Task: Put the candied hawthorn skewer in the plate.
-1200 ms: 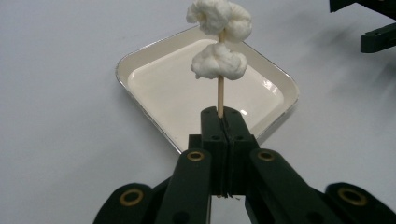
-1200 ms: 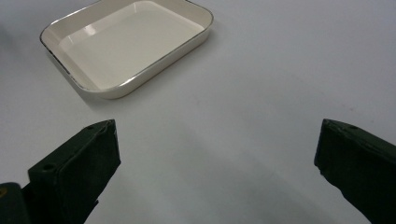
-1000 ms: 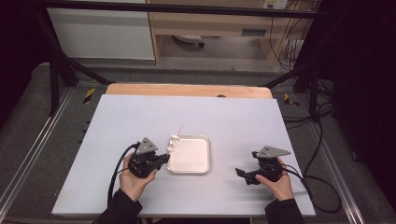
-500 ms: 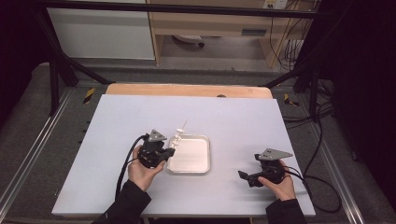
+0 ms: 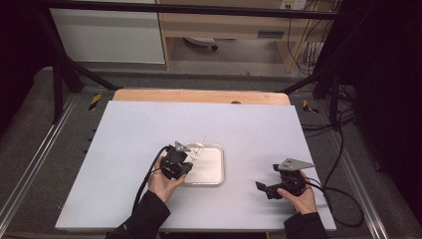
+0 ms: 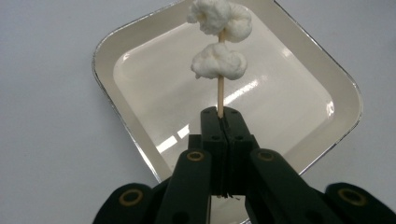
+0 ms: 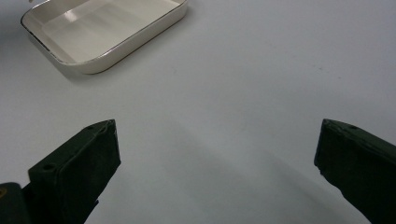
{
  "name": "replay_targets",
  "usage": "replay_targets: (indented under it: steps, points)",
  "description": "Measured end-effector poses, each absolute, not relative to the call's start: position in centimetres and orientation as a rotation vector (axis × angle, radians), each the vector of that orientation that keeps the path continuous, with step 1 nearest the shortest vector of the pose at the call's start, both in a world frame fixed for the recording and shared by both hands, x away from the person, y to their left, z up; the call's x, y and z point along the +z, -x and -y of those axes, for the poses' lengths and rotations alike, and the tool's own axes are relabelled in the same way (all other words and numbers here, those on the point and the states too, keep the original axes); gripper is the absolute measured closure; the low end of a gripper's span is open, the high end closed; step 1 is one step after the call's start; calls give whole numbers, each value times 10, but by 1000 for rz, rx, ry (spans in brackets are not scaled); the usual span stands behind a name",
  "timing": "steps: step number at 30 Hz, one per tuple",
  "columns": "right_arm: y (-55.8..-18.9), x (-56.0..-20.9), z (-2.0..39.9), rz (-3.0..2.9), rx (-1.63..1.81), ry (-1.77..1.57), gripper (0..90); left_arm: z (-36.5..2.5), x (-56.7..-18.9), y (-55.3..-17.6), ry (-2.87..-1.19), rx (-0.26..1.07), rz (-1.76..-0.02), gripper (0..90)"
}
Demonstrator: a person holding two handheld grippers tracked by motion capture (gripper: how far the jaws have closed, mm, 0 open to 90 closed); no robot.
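The left claw point(image 5: 190, 155) has moved from the bare surface point(image 5: 124, 149) on the left of the tray point(image 5: 213, 174) to a place over the tray's near left part. The wooden skewer point(image 6: 220, 95) that it grips, with white lumps point(image 6: 218, 64) on it, went along and now stands above the inside of the tray. The person's left hand point(image 5: 164, 183) and sleeve reach further in over the surface than a second ago
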State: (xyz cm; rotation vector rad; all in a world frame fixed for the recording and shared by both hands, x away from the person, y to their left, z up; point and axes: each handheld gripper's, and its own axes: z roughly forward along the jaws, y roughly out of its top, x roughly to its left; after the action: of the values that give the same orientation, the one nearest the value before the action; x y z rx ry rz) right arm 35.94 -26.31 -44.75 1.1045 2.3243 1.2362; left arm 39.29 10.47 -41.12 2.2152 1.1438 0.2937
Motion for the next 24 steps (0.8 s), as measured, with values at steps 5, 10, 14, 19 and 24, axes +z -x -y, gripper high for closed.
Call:
replay_targets:
  steps: [5,10,14,19,24]
  points:
    - [-360,-447,264,-2323,1239,-1104,7,-100,-416,-394,-2260,290,-1156,889]
    - [-359,-447,264,-2323,1244,-1110,7,-96,-421,-396,-2286,294,-1154,888]
    - [-359,-447,264,-2324,1245,-1112,7,-92,-424,-396,-2311,291,-1167,888]
    - [-359,-447,263,-2324,1243,-1108,7,-91,-428,-398,-2337,282,-1180,887]
    - [-359,-447,263,-2326,1244,-1106,8,-91,-426,-399,-2355,268,-1190,886]
